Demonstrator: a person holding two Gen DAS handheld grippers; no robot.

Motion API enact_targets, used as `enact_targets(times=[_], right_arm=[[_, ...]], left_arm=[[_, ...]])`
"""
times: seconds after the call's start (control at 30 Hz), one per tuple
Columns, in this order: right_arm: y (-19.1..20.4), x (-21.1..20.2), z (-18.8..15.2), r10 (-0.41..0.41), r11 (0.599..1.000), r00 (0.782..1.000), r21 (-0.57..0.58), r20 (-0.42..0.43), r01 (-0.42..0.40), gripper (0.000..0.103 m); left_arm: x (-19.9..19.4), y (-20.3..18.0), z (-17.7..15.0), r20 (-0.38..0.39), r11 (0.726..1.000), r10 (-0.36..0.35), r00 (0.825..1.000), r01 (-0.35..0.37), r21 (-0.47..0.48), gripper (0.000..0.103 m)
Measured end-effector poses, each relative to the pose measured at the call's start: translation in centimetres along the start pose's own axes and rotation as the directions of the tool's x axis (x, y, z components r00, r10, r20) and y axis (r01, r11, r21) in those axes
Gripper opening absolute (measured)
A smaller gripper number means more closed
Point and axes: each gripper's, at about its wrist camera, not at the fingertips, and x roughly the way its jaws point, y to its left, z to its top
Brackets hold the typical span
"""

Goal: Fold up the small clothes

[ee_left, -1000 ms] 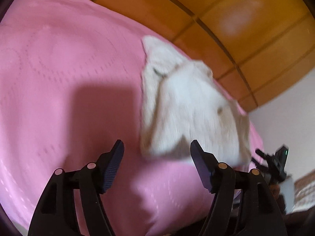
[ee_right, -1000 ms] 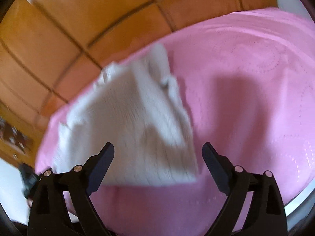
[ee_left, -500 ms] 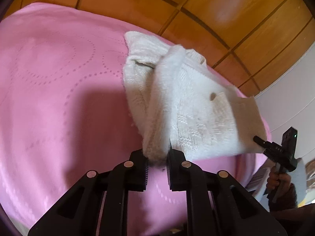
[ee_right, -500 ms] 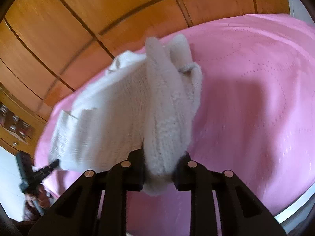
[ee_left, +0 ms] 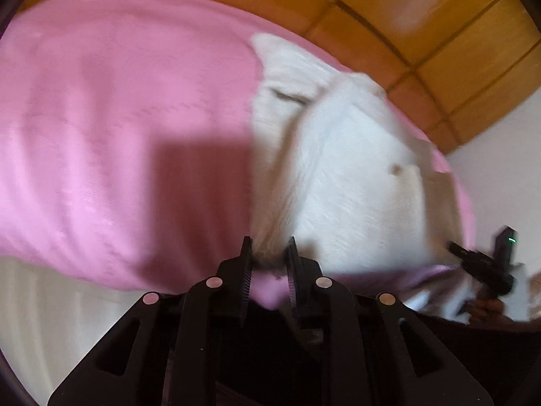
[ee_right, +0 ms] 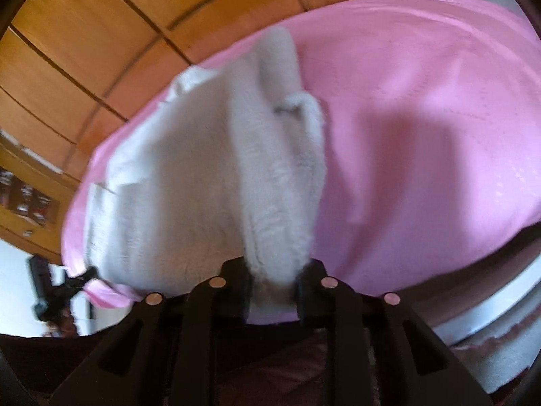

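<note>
Garment [ee_left: 355,176], white knit, lies on pink bedspread [ee_left: 118,135], near edge lifted. Left gripper [ee_left: 268,257] pinches near hem; right gripper [ee_right: 274,270] clamps bunched fold. No legible writing. Wood panels [ee_right: 84,34] behind.

A bedroom — pink bedspread [ee_left: 118,118], wooden wardrobe panels [ee_right: 101,34] behind.
</note>
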Motion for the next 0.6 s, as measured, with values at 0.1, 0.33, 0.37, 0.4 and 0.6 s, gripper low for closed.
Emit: enact_targets(times=[0.1,0.33,0.37,0.4,0.6], right_arm=[[1.3,-1.1,1.4,-0.07,0.996,0.994,-0.041,0.082,0.074,0.048],[8.8,0.4,3.9,-0.063,0.952,0.98,-0.283,0.187,0.115,0.053],[9.6,1.3,4.0,-0.076,0.94,0.98,-0.316,0.184,0.132,0.053],[10.3,2.3,4.1,-0.094,0.926,0.979,-0.345,0.18,0.152,0.053],[9.9,8.3,4.7,-0.214,0.889,0.966,-0.381,0.144,0.254,0.033]], left_arm=[[-1.8,-1.5,1.7,0.107,0.998,0.003,0.994,-0.01,0.069,0.024],[0.9,-9.7,3.7,0.111,0.922,-0.055,0.992,0.008,0.387,0.024],[1.8,-9.9,3.4,0.095,0.912,-0.046,0.994,0.003,0.409,0.024],[2.9,-10.2,3.6,0.078,0.904,-0.028,0.997,-0.008,0.427,0.024],[8.0,-10.5,4.6,0.036,0.901,0.058,0.998,-0.068,0.428,0.058]])
